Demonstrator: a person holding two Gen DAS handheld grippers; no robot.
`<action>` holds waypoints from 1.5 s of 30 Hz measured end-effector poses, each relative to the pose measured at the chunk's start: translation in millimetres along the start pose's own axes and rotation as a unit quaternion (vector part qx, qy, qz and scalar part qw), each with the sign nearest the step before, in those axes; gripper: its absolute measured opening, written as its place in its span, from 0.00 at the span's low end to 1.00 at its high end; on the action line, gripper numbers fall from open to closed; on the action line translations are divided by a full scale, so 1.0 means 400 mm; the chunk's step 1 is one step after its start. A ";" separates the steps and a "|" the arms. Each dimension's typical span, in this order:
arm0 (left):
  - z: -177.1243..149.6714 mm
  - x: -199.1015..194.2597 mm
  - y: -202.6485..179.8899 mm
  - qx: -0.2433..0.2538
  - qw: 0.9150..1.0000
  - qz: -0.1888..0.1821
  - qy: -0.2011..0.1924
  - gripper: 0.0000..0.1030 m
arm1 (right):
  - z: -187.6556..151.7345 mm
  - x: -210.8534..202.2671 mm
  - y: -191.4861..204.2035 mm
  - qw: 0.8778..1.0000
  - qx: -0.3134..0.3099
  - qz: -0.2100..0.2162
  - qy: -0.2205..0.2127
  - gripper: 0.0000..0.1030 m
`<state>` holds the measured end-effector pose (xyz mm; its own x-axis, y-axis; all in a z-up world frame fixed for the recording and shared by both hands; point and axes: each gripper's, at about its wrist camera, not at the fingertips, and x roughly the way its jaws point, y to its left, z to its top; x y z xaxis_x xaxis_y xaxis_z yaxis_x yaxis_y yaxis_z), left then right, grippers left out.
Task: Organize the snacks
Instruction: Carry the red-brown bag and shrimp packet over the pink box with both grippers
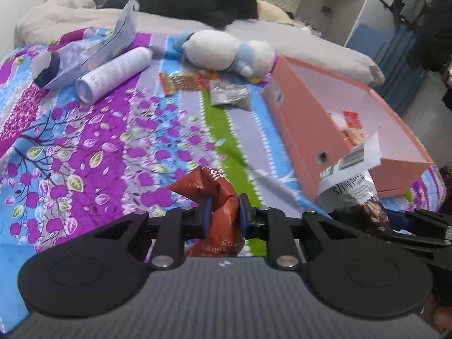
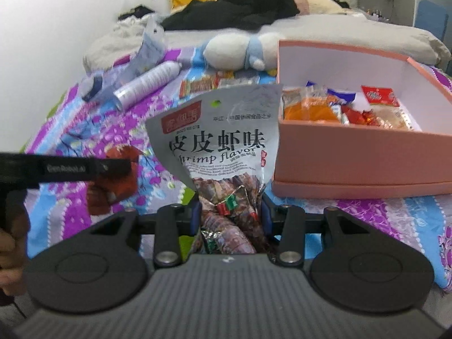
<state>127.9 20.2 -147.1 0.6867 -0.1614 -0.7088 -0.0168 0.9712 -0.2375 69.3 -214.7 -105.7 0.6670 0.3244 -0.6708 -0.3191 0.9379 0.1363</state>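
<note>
My left gripper [image 1: 223, 214] is shut on a crumpled red-brown snack packet [image 1: 217, 195] and holds it above the bedspread. My right gripper [image 2: 229, 212] is shut on a silver shrimp-flavour snack bag [image 2: 220, 141], held upright just left of the pink box [image 2: 353, 147]. That bag [image 1: 353, 189] and the right gripper also show at the right of the left wrist view, in front of the pink box [image 1: 299, 118]. The box holds several wrapped snacks [image 2: 339, 107]. Two more snack packets [image 1: 180, 82] [image 1: 230, 94] lie on the bed near the plush toy.
A white spray can [image 1: 113, 73], a dark-capped item [image 1: 48, 70] and a clear plastic bag [image 1: 118, 36] lie at the far left. A white and blue plush toy [image 1: 226, 52] lies behind the packets. Pillows and black clothes [image 1: 197, 0] are at the bed's head.
</note>
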 end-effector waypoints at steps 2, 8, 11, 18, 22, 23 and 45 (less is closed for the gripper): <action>0.006 -0.018 -0.014 -0.003 1.000 -0.010 -0.006 0.22 | 0.008 -0.021 -0.006 1.000 0.002 -0.002 -0.010 0.42; 0.026 -0.060 -0.070 0.008 0.999 -0.041 -0.020 0.22 | 0.020 -0.073 -0.037 0.999 0.015 -0.016 -0.032 0.42; 0.037 -0.068 -0.105 0.020 0.998 -0.056 -0.028 0.22 | 0.019 -0.099 -0.058 0.998 0.025 -0.026 -0.042 0.42; 0.095 -0.038 -0.211 0.053 0.993 -0.092 -0.044 0.22 | 0.033 -0.129 -0.142 0.995 0.046 -0.059 -0.064 0.42; 0.145 -0.008 -0.276 0.067 0.989 -0.116 -0.054 0.22 | 0.074 -0.136 -0.204 0.991 0.055 -0.081 -0.088 0.42; 0.155 -0.001 -0.291 0.073 0.989 -0.117 -0.057 0.22 | 0.084 -0.135 -0.218 0.990 0.059 -0.085 -0.094 0.42; 0.544 0.268 -0.495 0.129 0.983 -0.128 0.019 0.22 | 0.357 0.030 -0.458 0.992 0.046 -0.099 -0.058 0.42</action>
<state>363.0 -151.3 -31.4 0.6164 -0.4087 -0.6731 0.3414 0.9090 -0.2393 231.9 -365.1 -34.6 0.7847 0.1398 -0.6039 -0.1154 0.9902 0.0793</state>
